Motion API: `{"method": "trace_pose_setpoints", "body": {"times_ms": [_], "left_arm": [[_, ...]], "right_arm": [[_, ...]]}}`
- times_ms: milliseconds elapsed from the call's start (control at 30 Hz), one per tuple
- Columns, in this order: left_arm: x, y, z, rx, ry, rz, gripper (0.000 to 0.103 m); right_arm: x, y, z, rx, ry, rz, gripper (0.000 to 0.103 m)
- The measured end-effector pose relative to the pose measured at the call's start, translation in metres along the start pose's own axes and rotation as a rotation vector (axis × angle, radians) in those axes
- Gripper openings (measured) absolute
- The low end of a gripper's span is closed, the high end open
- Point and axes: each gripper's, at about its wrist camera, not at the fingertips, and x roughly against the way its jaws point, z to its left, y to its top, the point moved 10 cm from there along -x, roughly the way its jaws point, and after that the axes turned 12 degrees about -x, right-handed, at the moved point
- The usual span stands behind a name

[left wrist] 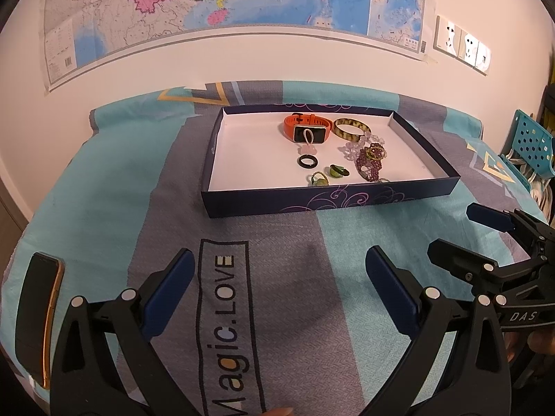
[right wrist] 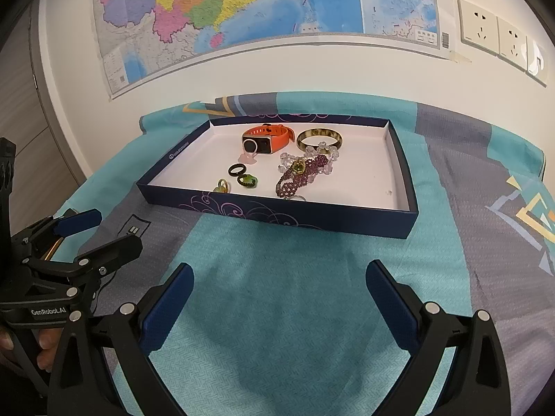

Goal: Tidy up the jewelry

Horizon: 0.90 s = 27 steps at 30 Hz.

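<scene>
Claws, left and right, wide open, empty, hovered short of tray. Jewelry looked all inside; next probably sorting tangled bracelets.

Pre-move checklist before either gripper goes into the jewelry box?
1. Left gripper open, nothing held: ok.
2. Right gripper open, nothing held: ok.
3. Both grippers short of the box, hovering over the bedspread: ok.
4. Black ring lies alone on the box floor, easy to pinch: ok.
5. Purple beaded bracelet overlaps the clear bead strand and a yellow-green piece; clean single grasp: not ok.
6. Sorted destination for pieces: cannot tell.
</scene>
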Motion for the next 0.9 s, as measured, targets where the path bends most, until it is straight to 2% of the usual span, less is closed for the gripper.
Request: {"method": "trace_pose_setpoints", "body": {"times_ms": [900], "left_arm": [[-0.0019, -0.0010, -0.0007, 0.000, -0.006, 0.008, 0.097]], "right_arm": [[-0.0006, -0.0007, -0.0001, -0.004, 0.001, 0.004, 0.096]]}}
